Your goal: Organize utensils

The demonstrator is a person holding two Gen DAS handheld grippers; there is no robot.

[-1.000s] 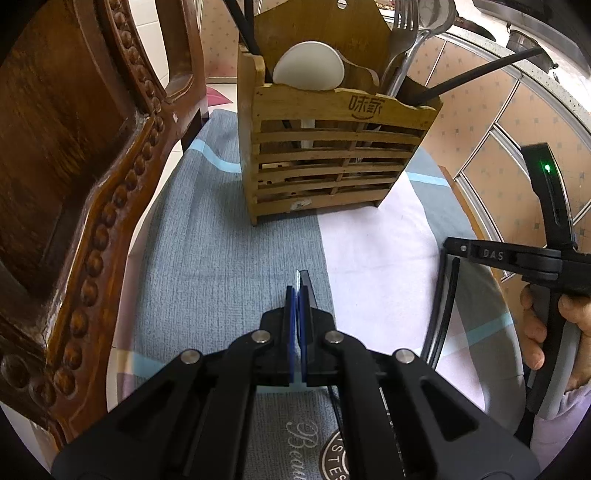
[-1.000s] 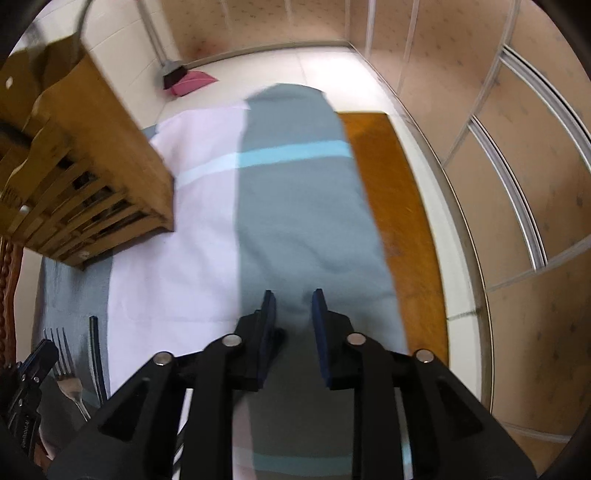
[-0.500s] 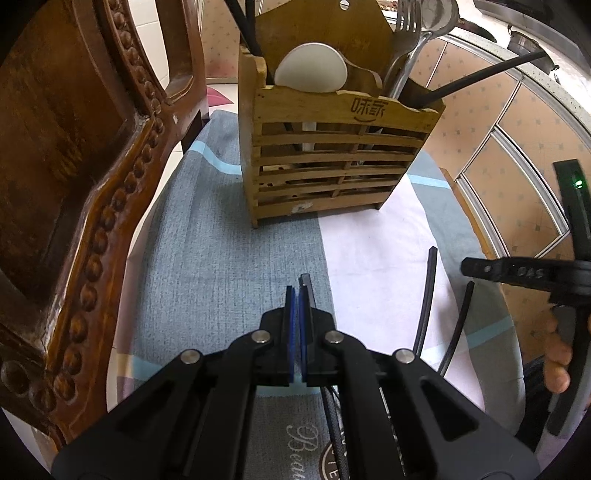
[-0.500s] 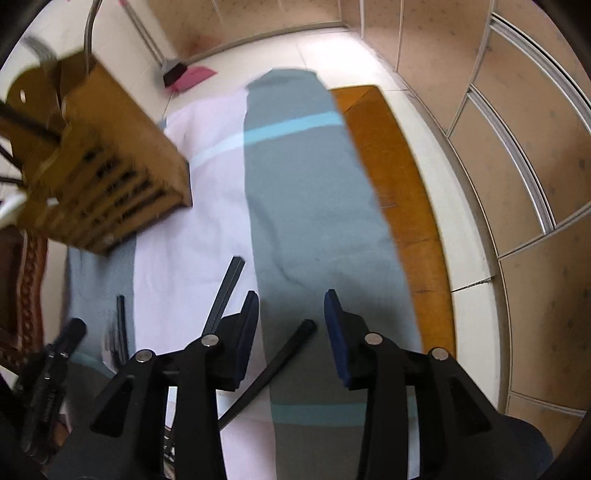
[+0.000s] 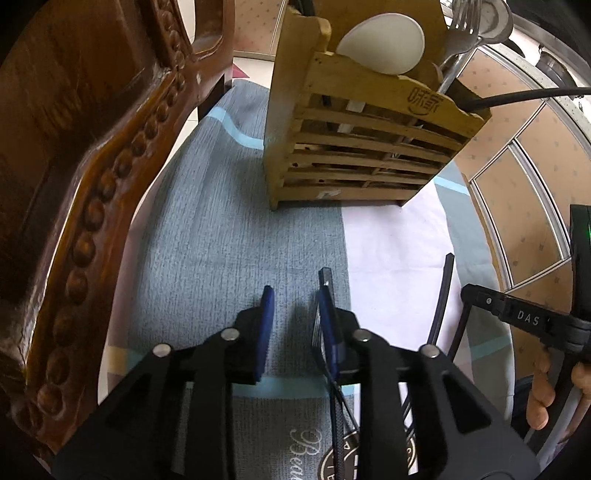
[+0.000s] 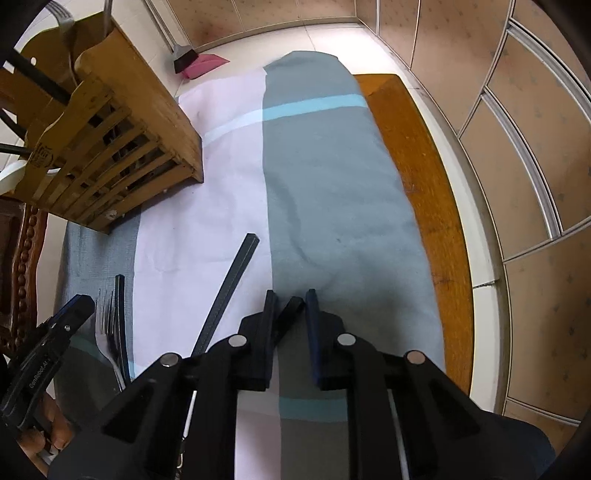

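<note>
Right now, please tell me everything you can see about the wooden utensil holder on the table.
The wooden utensil holder is a light bamboo-coloured box with horizontal slats in front, a taller back board and a stamped logo near its top edge. It stands upright on the grey and white cloth, beside a carved wooden chair. Inside it stand a white spoon, metal forks and black sticks. No hand-held gripper touches it.

Carved wooden chair (image 5: 74, 177) left; pale tiled floor (image 6: 295, 40); panelled wall (image 6: 535, 147) right.
</note>
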